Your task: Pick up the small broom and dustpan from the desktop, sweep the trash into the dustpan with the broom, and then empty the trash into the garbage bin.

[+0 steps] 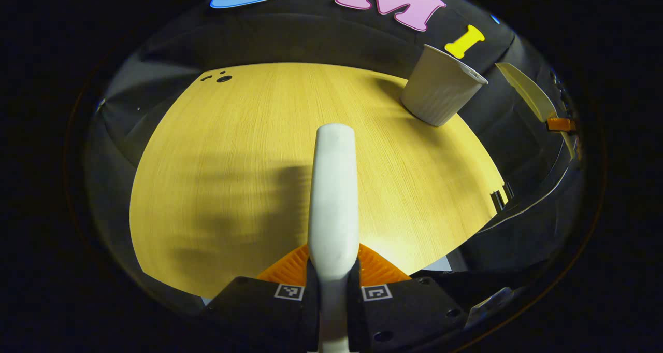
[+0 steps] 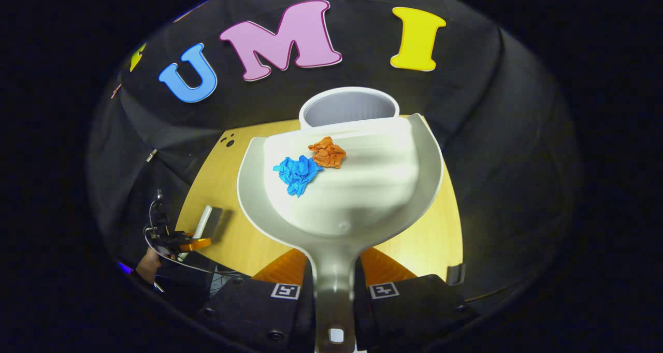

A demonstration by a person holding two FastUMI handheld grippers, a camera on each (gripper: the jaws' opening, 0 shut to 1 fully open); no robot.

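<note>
In the left gripper view my left gripper (image 1: 333, 264) is shut on the white small broom (image 1: 334, 197), which sticks out forward over the wooden desktop (image 1: 222, 151). My right gripper (image 2: 334, 265) is shut on the handle of the white dustpan (image 2: 362, 197), held up with its front lip over the white garbage bin (image 2: 349, 107). A blue paper ball (image 2: 297, 172) and an orange paper ball (image 2: 327, 152) lie in the pan near that lip. From the left gripper view, the bin (image 1: 440, 88) stands at the desk's far right, with the dustpan (image 1: 528, 91) beyond it.
The desktop (image 2: 440, 234) ends close to the bin on the right. The right gripper view shows the left gripper with the broom (image 2: 204, 222) low at the left, a hand behind it. Small dark holes (image 1: 222, 78) mark the desk's far left corner.
</note>
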